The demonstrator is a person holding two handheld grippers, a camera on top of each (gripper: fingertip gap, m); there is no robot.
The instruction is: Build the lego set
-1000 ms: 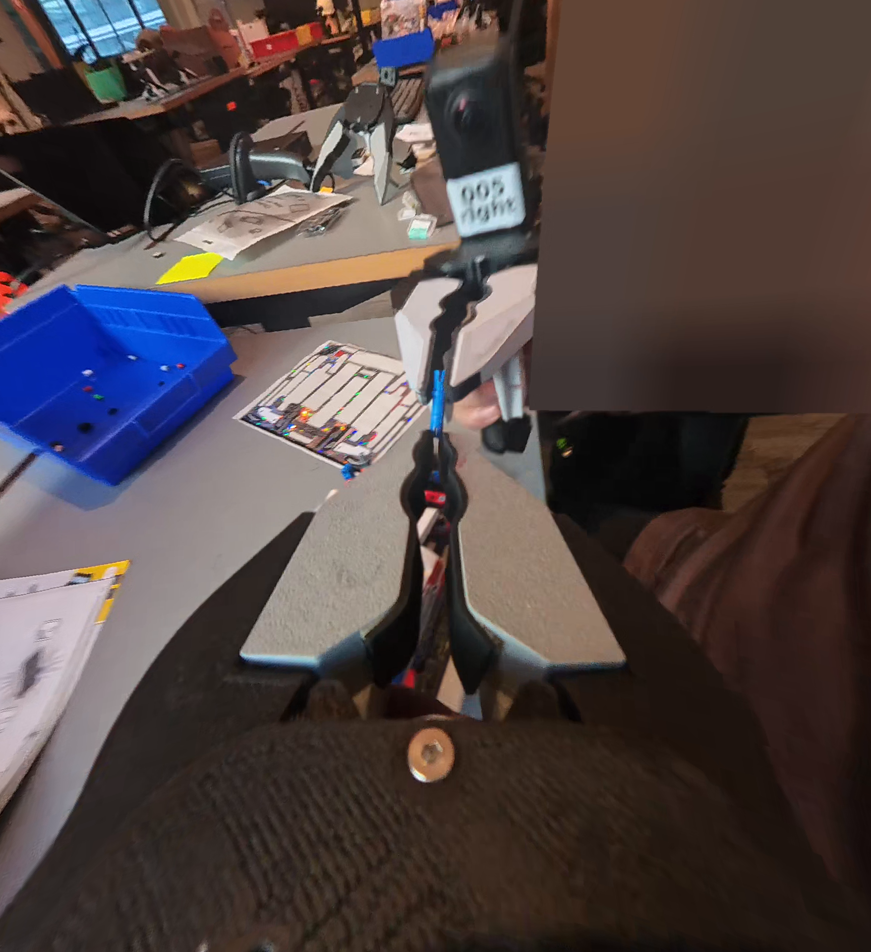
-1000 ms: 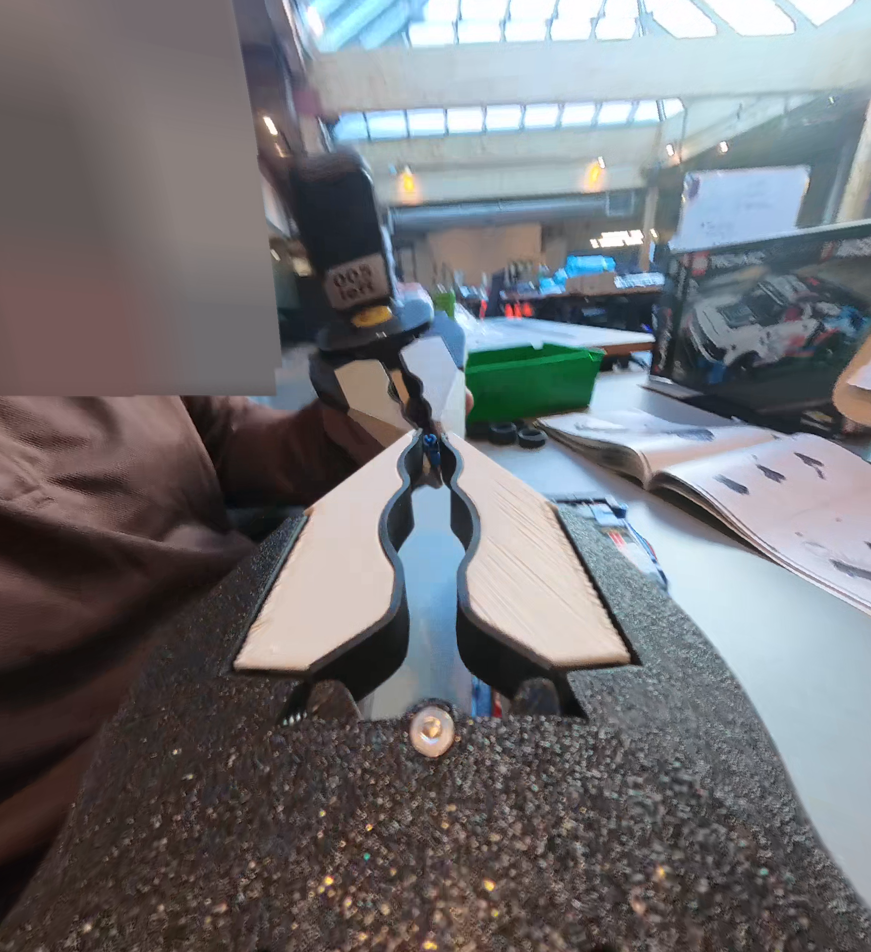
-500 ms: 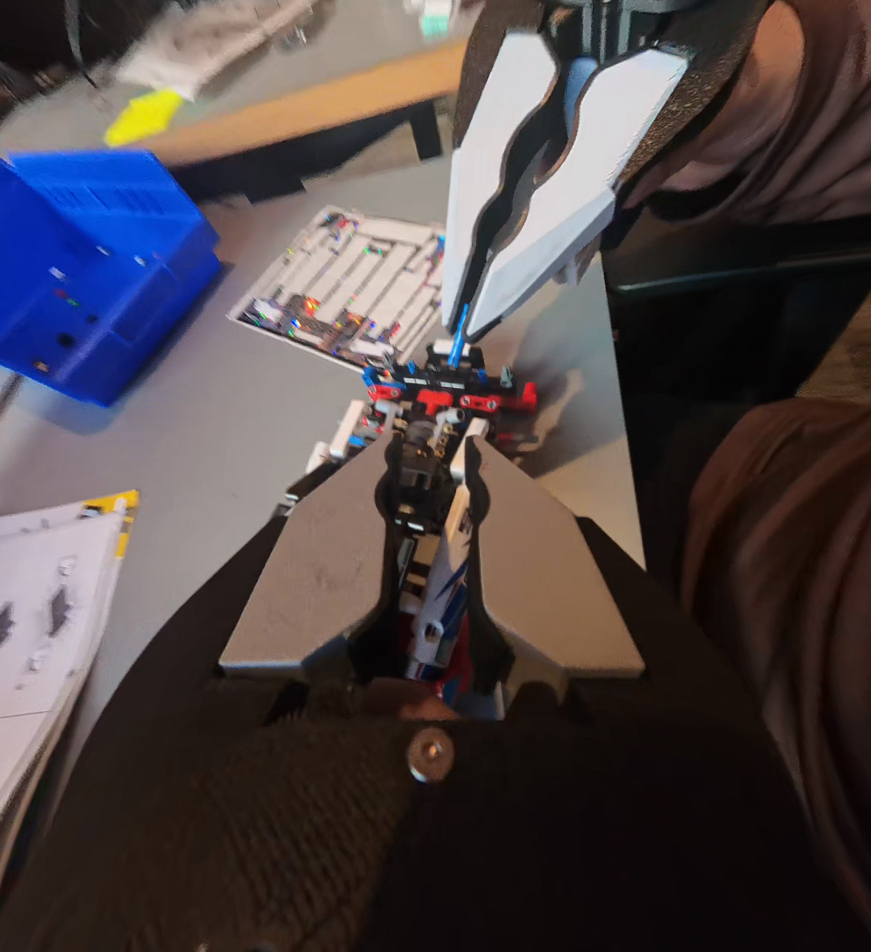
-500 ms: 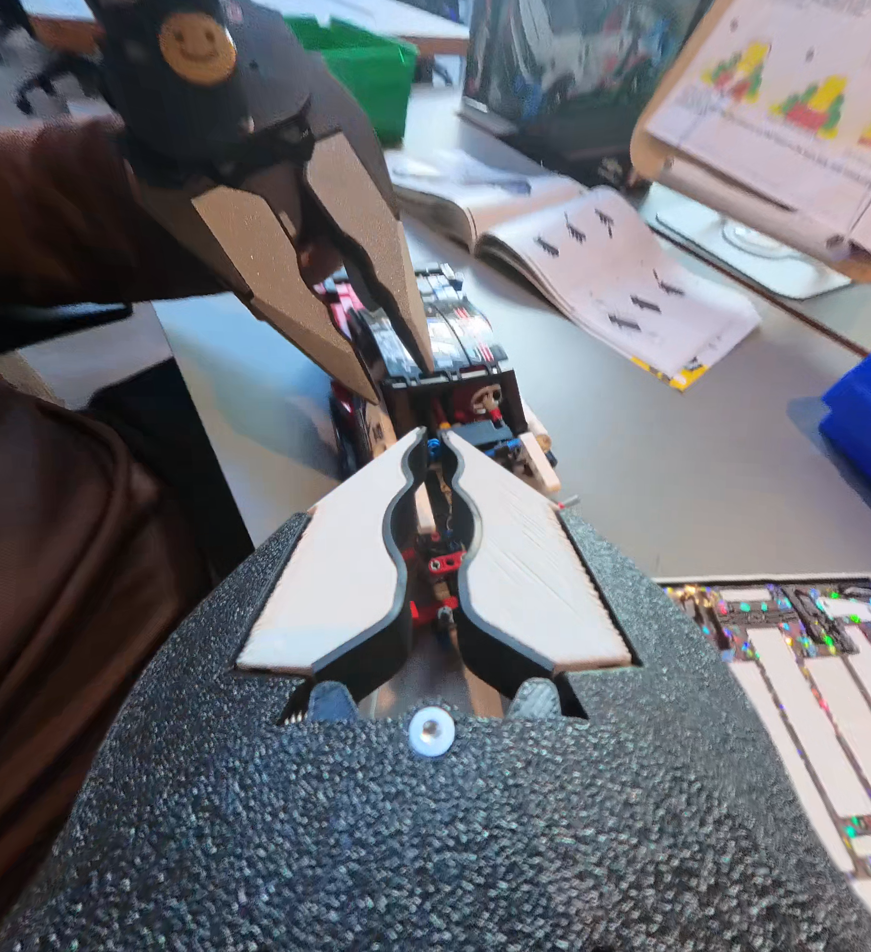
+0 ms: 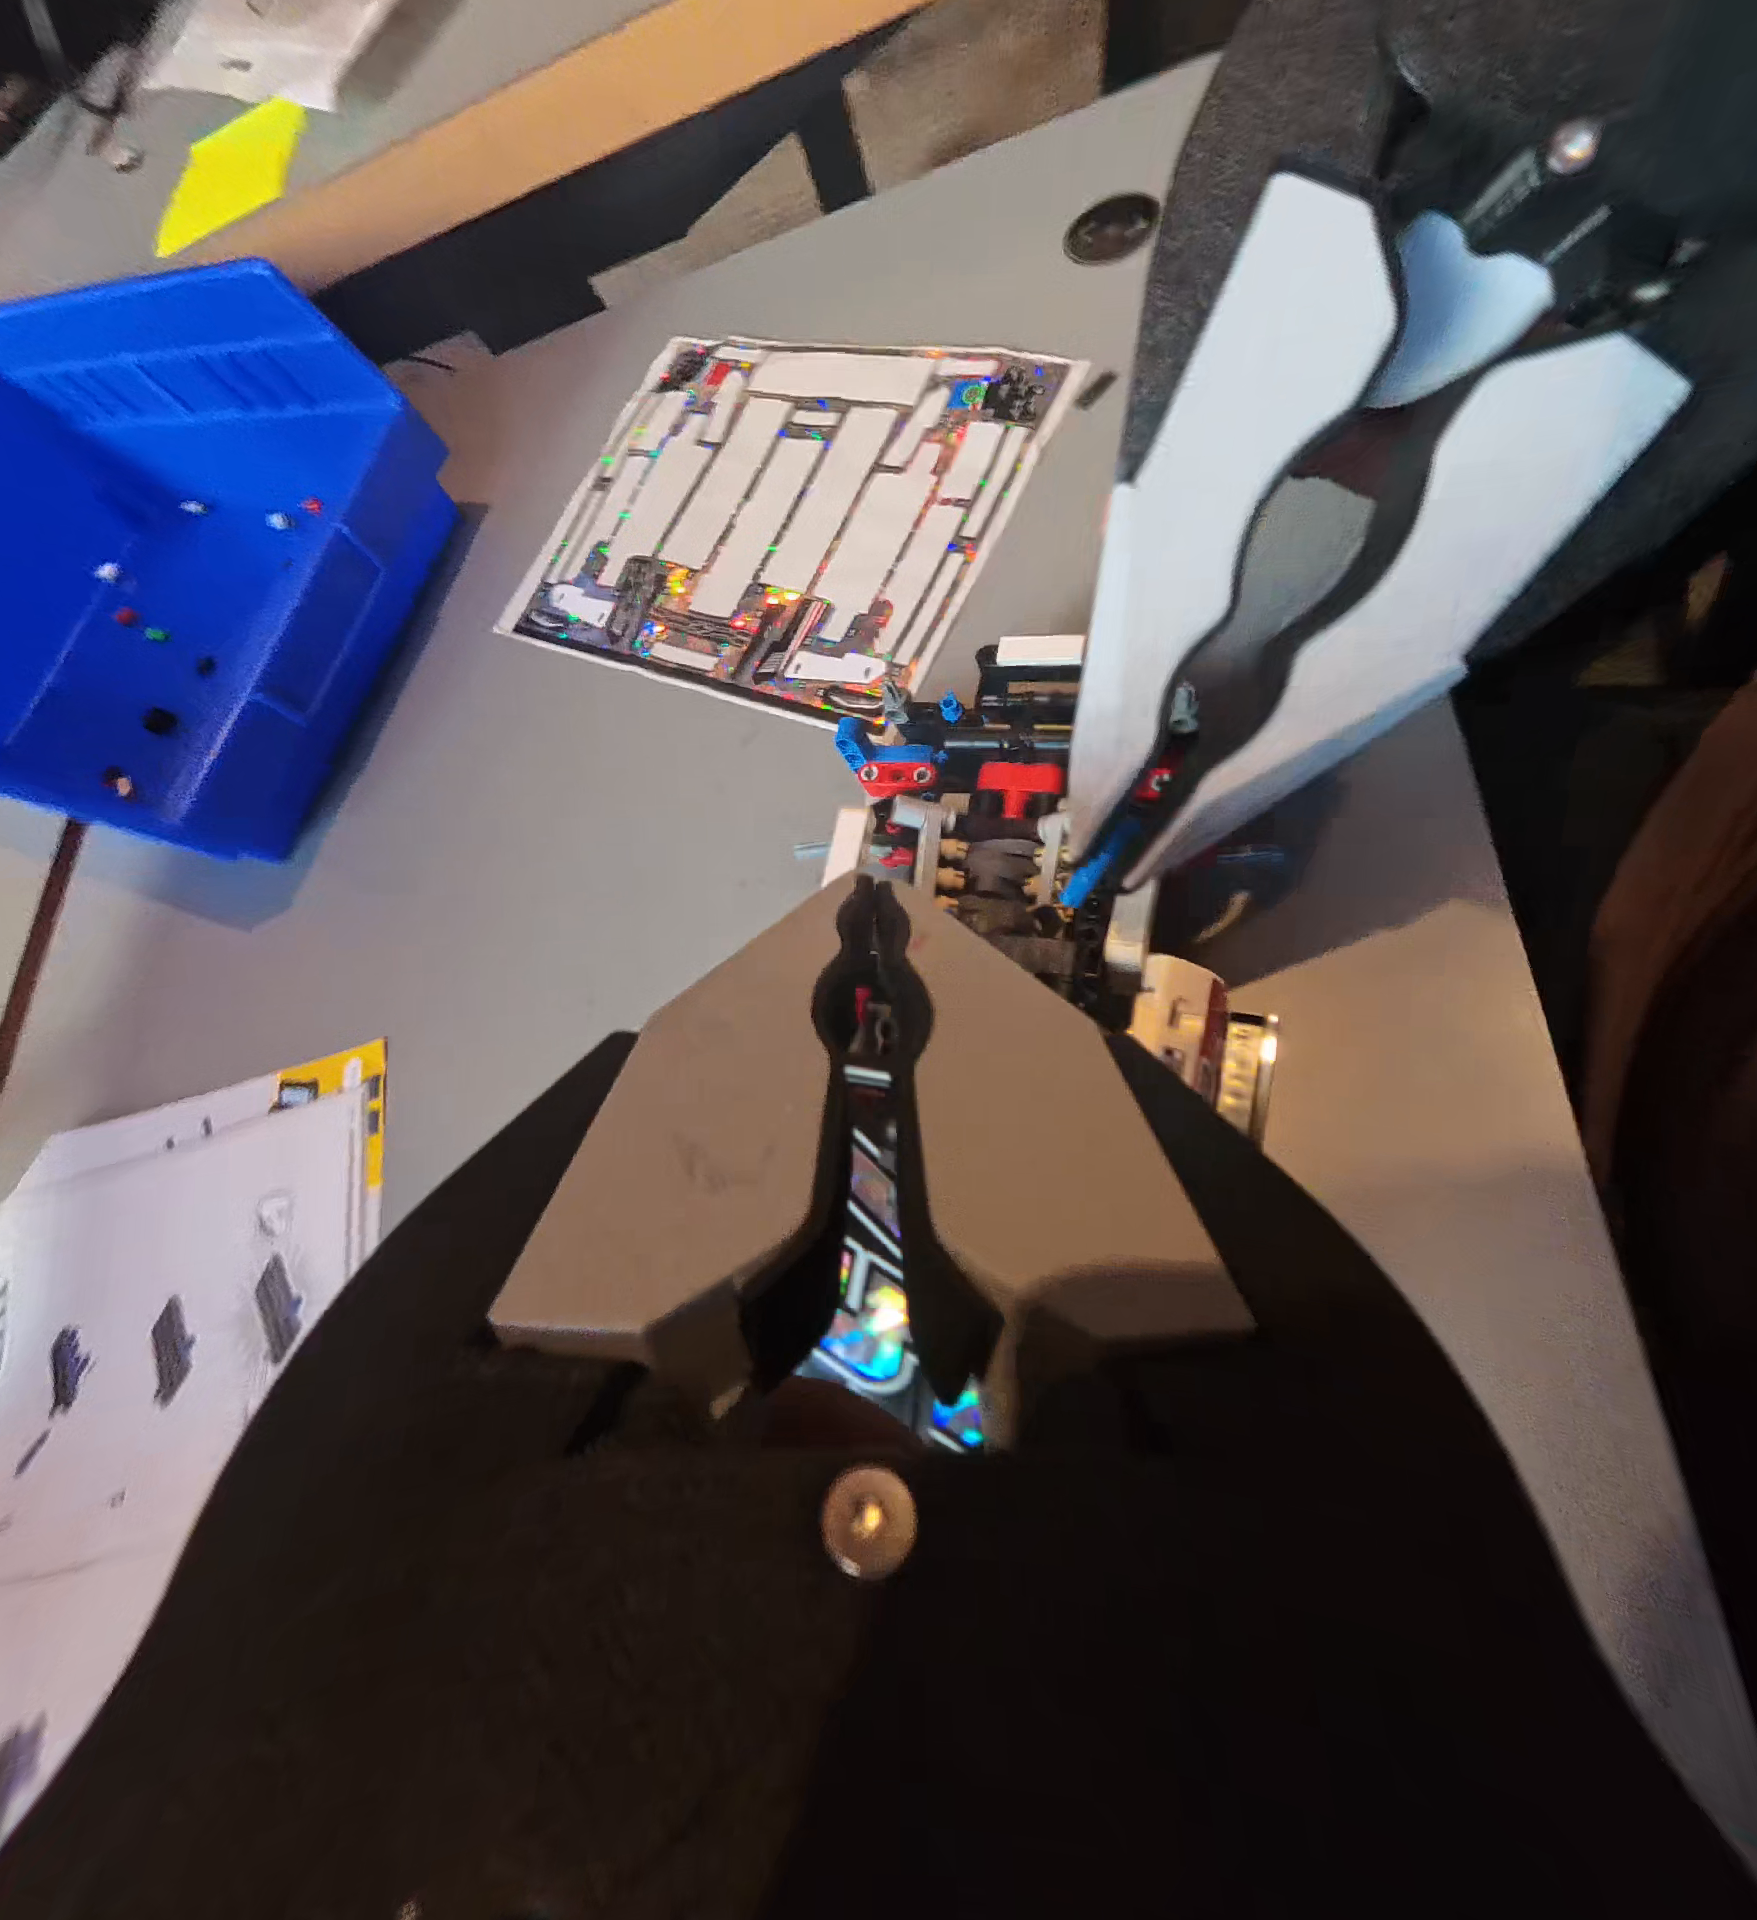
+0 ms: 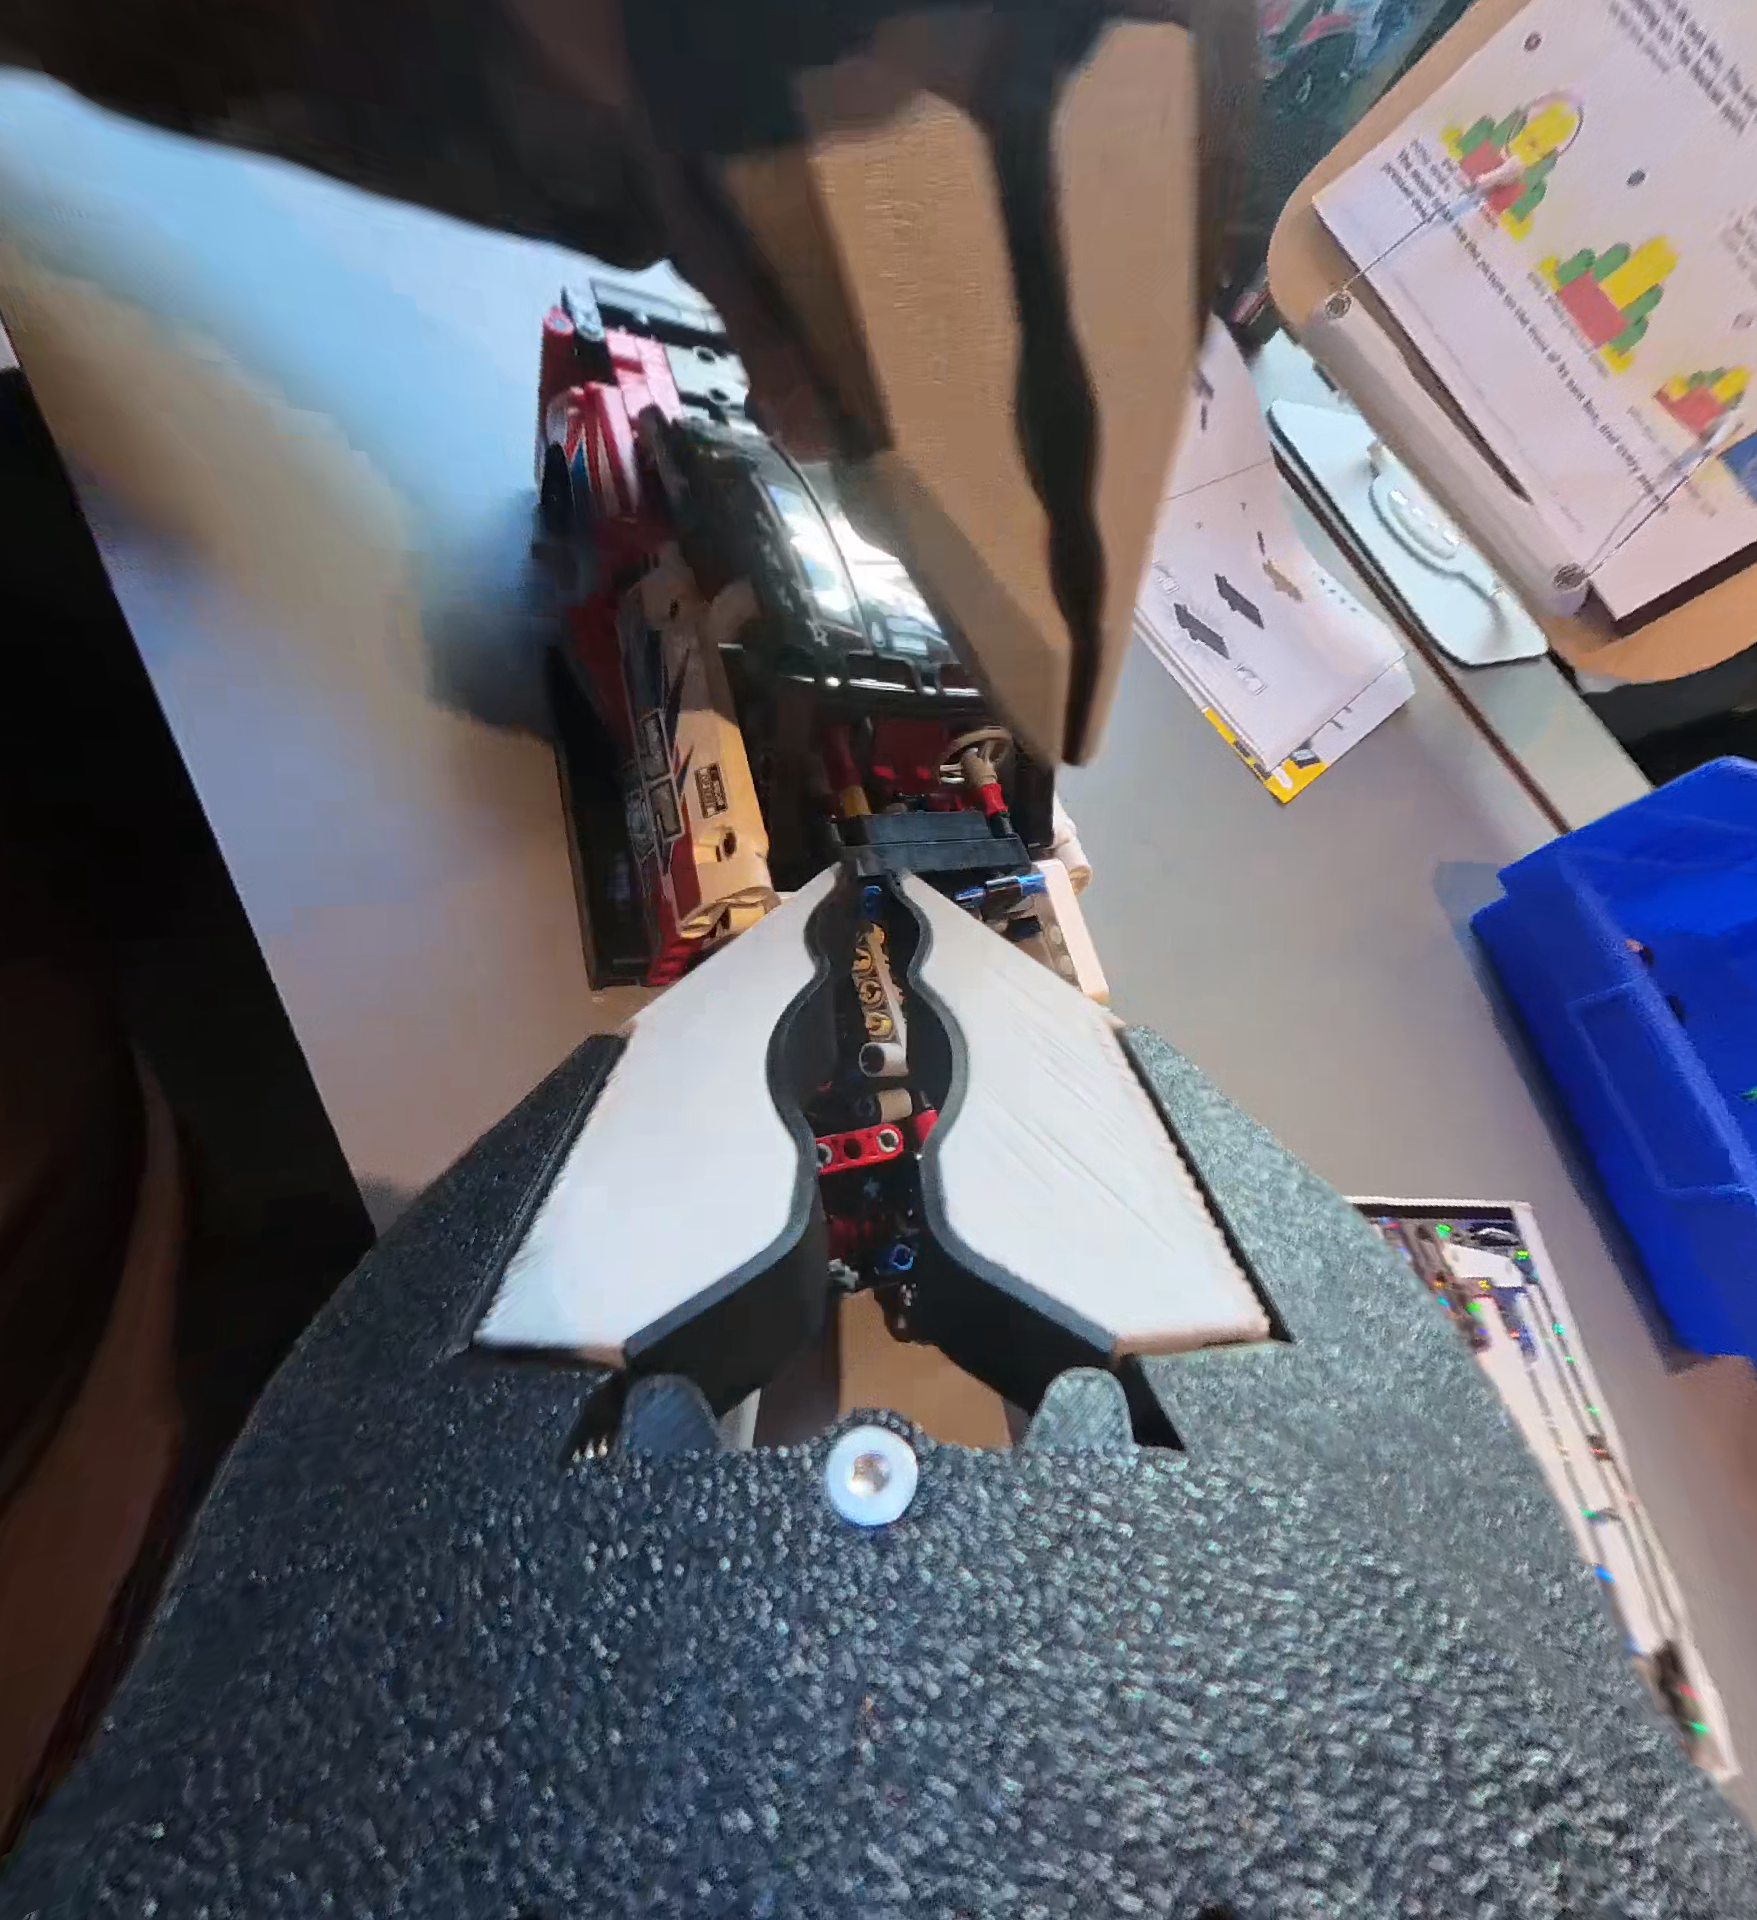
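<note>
The grey counter (image 5: 562,914) carries everything here, and the largest thing on it is the partly built red, black and white lego car (image 6: 708,665), lying directly beneath and ahead of both grippers, its open rear frame of red and black beams pointing toward the right gripper. Beyond and to the left of the left gripper sits a blue plastic parts bin (image 5: 157,561) with a few small pieces scattered inside; ahead of that gripper, past the car, lies a holographic sticker sheet (image 5: 801,520), mostly peeled; to its near left rests an open white instruction booklet (image 5: 157,1330). The left gripper (image 5: 872,896), grey-fingered on a black body, has its tips pressed together over the car's side and seems to hold nothing, though the very tips are dim. The right gripper (image 5: 1113,873), white-fingered, comes down from the upper right with its tips nearly closed, pinching a slim blue lego pin (image 5: 1097,868) just above the car's rear mechanism. The step in hand looks to be seating this pin into a hole in the rear frame. The next move likely calls for lining the pin's axis up with its hole, then pressing straight in while the left gripper braces the car body so it does not slide on the counter.
</note>
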